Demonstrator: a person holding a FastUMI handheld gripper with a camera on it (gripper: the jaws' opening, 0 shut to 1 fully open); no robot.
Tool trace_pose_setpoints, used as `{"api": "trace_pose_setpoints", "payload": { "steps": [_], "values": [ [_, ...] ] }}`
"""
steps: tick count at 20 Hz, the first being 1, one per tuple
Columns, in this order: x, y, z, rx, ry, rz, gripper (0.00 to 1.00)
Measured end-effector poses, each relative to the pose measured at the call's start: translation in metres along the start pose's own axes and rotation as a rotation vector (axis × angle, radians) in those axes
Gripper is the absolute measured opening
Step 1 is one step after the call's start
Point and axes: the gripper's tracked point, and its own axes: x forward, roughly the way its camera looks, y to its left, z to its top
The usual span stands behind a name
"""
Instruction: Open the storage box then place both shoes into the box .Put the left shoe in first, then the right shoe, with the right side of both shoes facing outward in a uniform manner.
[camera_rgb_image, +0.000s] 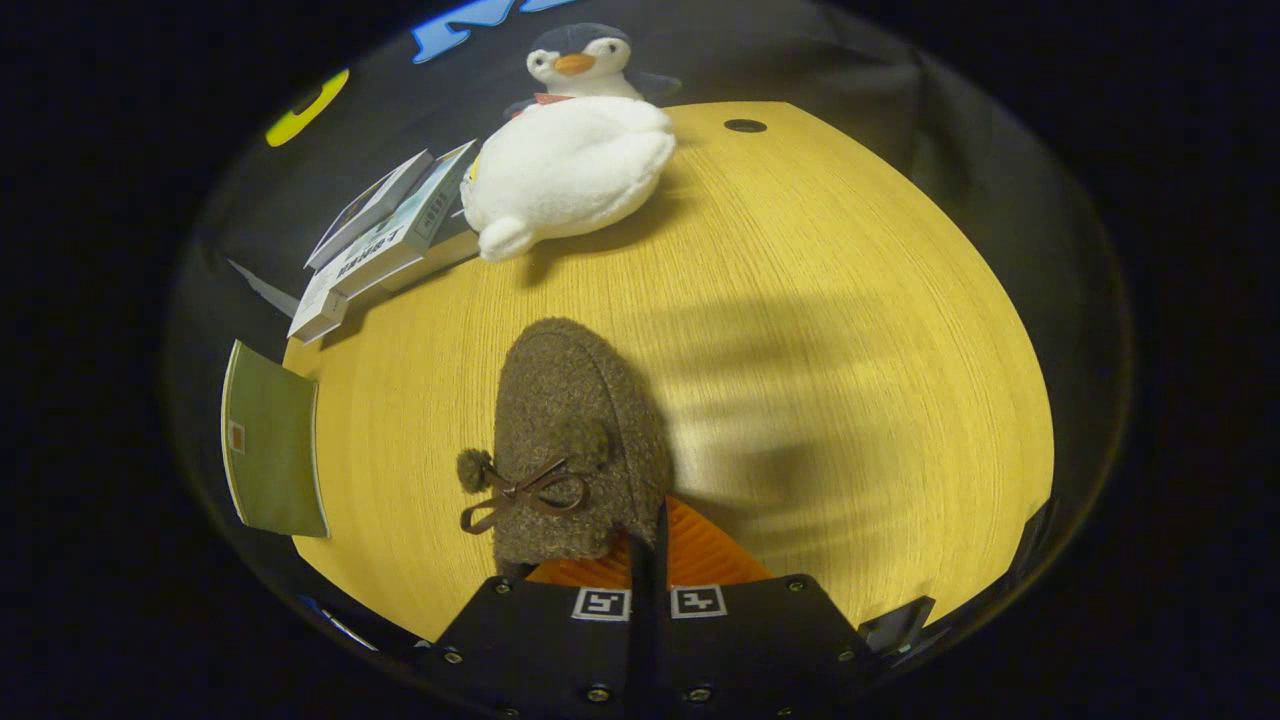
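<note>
Gripper (648, 585) fingers drawn close together, pinching the rear edge of a brown felt shoe (575, 440); both fingers appear to press on it. The shoe points away from the fingers, toe toward the far side of the wooden table (850, 330). It carries a thin bow with two pompoms on its upper.

Square black-and-white markers sit on the finger mounts. Print on the stacked boxes (385, 235) is too small to read.

Beyond the shoe: a plush penguin (570, 150) lying at the table's far edge, the boxes just beside it. A green booklet (270, 440) hangs off the table edge, apart from the shoe. A dark round hole (745, 126) sits near the far edge. Shadows fall across the tabletop beside the shoe.
</note>
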Motion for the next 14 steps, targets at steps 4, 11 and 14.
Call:
{"api": "trace_pose_setpoints", "payload": {
  "steps": [4, 11, 14],
  "values": [
    [-0.029, 0.035, 0.014, -0.004, -0.016, 0.043, 0.01],
    [-0.072, 0.12, 0.027, -0.09, 0.0, 0.124, 0.0],
    [-0.08, 0.158, 0.031, -0.123, 0.012, 0.172, 0.0]
  ]
}}
